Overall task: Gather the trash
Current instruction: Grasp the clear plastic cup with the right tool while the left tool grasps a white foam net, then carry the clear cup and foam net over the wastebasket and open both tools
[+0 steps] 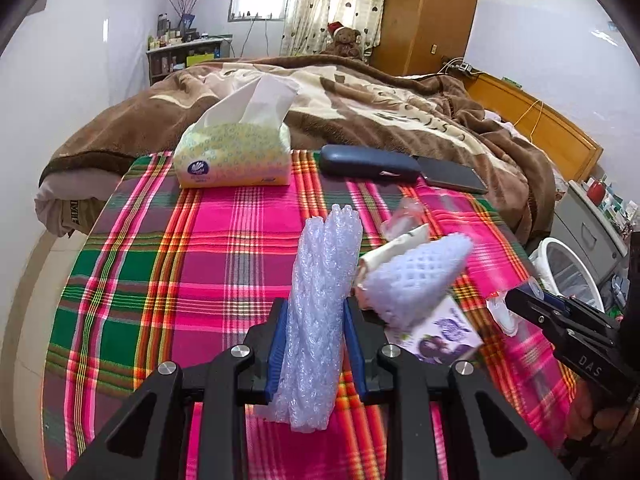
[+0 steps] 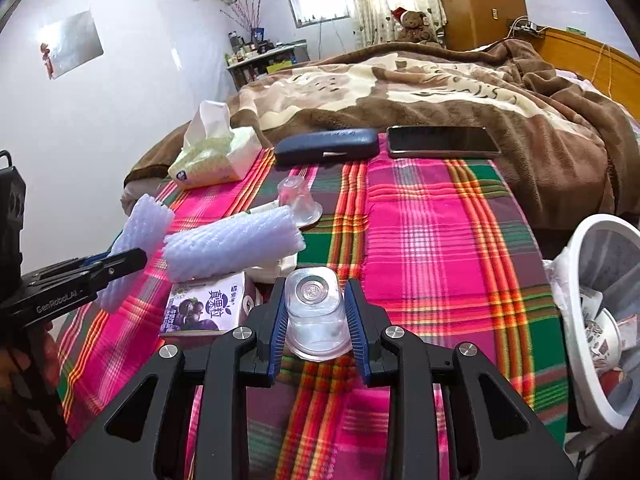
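Your left gripper [image 1: 316, 340] clamps a bubble-wrap roll [image 1: 320, 300] above the plaid cloth [image 1: 240, 240]; your right gripper [image 2: 318, 320] clamps an upturned clear plastic cup [image 2: 314, 312], white bin [image 2: 592, 320] to its right

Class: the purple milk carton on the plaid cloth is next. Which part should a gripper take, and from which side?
Judging from its pose, the purple milk carton lies flat, printed face up. Grip across its two long side edges, coming from above at the near end, since the foam net sleeve rests over its far end.
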Tool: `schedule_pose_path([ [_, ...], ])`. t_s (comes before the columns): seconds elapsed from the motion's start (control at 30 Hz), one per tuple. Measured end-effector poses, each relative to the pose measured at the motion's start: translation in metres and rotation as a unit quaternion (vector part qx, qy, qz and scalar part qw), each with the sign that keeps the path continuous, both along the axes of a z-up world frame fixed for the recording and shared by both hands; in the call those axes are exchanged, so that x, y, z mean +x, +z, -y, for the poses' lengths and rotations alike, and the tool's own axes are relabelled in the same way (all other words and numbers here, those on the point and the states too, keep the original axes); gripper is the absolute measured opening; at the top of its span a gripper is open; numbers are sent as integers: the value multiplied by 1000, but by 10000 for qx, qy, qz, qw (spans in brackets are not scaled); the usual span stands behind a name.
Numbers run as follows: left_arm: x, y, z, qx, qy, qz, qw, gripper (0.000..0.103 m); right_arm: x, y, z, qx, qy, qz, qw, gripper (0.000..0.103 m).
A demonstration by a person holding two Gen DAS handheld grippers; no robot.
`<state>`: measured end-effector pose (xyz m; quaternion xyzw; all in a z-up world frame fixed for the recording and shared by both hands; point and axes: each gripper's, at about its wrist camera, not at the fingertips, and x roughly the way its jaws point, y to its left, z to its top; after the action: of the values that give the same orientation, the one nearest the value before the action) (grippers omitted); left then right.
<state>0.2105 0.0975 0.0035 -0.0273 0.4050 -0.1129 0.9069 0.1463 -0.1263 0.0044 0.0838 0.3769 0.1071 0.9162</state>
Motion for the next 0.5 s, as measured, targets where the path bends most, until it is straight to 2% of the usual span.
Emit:
schedule_pose_path([
  [0.5, -39, 40, 62, -54, -463, 442, 9979, 28, -29, 22, 55, 100, -445, 339, 9984, 29],
])
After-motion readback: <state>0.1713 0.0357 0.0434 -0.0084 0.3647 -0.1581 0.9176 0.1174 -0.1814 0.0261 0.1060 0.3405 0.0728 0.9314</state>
